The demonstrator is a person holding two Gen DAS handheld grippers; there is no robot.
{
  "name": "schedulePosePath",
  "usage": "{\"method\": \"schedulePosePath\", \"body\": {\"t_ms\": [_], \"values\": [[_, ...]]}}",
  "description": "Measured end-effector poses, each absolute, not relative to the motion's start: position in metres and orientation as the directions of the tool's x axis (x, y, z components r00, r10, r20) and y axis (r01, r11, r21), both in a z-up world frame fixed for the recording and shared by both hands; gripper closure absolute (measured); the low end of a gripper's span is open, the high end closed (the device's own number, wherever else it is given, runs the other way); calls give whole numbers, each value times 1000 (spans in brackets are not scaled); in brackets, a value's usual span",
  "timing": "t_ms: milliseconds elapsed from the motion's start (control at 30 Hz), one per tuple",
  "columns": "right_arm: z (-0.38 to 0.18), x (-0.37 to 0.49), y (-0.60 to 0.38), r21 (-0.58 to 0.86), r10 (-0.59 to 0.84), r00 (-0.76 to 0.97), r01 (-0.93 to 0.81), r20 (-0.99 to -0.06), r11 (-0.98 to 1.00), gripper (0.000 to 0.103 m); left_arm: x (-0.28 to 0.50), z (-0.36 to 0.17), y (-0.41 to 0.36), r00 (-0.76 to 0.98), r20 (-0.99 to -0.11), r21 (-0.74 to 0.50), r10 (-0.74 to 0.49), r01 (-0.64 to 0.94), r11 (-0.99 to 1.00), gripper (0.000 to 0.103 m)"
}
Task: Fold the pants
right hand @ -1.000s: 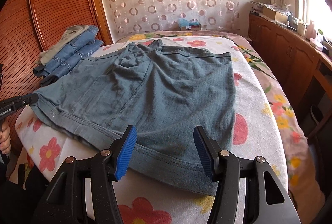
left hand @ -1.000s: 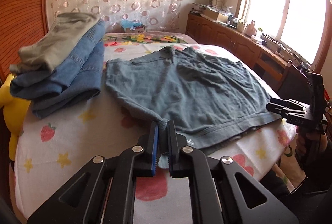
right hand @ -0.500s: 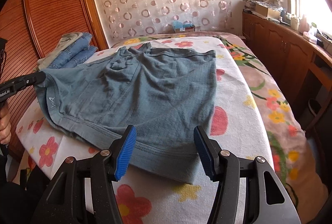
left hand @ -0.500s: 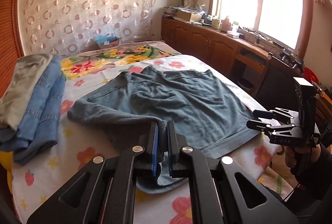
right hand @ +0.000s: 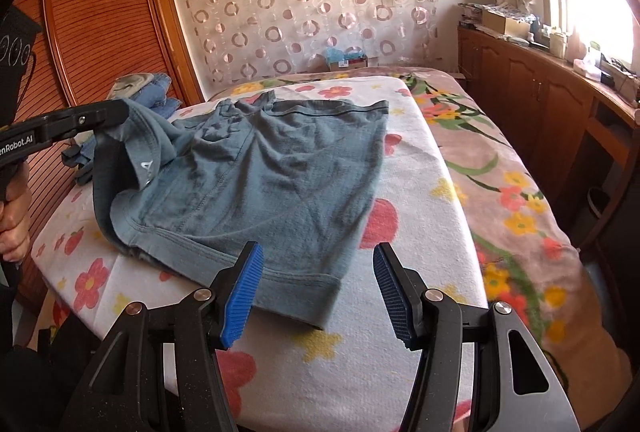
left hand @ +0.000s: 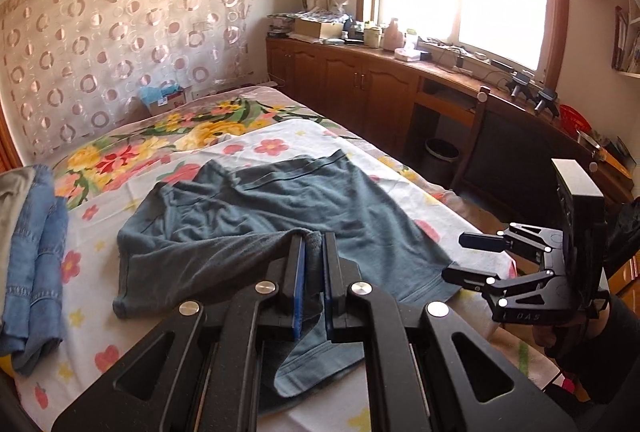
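Shorts (right hand: 256, 188): soft, light, limp; take by hem corners | left gripper (left hand: 313, 252) fingers clamped on hem | right gripper (right hand: 318, 288) fingers half-open, empty

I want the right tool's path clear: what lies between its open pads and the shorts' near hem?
Only bare flowered sheet between right tool and shorts, in the right wrist view.

Each camera sits just behind its own claw, looking forward and downward along the fingers across the bed (left hand: 100, 224). Both views share the shorts (right hand: 260, 184), the curtain (right hand: 304, 0), and each shows the other claw beside it.
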State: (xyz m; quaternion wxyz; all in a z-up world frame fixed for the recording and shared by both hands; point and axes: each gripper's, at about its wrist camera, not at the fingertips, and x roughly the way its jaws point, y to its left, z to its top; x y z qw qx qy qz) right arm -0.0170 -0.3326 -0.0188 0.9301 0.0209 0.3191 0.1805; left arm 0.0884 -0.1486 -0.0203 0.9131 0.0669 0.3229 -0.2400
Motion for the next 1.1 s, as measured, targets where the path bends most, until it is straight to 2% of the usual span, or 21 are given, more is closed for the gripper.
{"method": "schedulePosePath", "body": {"t_ms": [200,400,467,533,600,733,767,800,833,1033,1100], "values": [[-18,-20,-346,166,341,740,-303,-580,938,44,96,-13,-186,653,-619,-30,-436,535,844,94],[-17,-21,-353,161,331,745,-293,-579,942,44,103,-17,-191,638,-638,-53,-431,523,851,92],[-16,-20,-352,158,328,746,-292,-579,943,44,103,-17,-186,644,-640,-51,-419,509,860,83],[-16,-19,-350,157,328,746,-293,-579,943,44,102,-16,-183,655,-635,-44,-410,500,865,68],[-15,-18,-349,159,331,746,-295,-579,942,44,101,-16,-178,660,-632,-42,-407,495,868,58],[-13,-13,-342,165,346,743,-309,-572,937,44,100,-18,-164,676,-634,-24,-374,467,884,56],[-12,-12,-341,167,352,742,-316,-570,934,44,101,-20,-159,678,-638,-25,-365,456,890,51],[-12,-9,-338,165,356,742,-320,-568,933,44,101,-21,-154,678,-639,-31,-363,450,893,29],[-11,-8,-336,162,358,743,-326,-565,931,44,101,-24,-149,681,-637,-39,-361,439,898,18],[-10,10,-322,162,383,737,-356,-556,920,44,103,-38,-126,694,-644,-43,-323,388,921,18],[-12,17,-315,157,393,728,-372,-562,915,52,103,-42,-121,692,-649,-47,-316,378,924,18]]}}
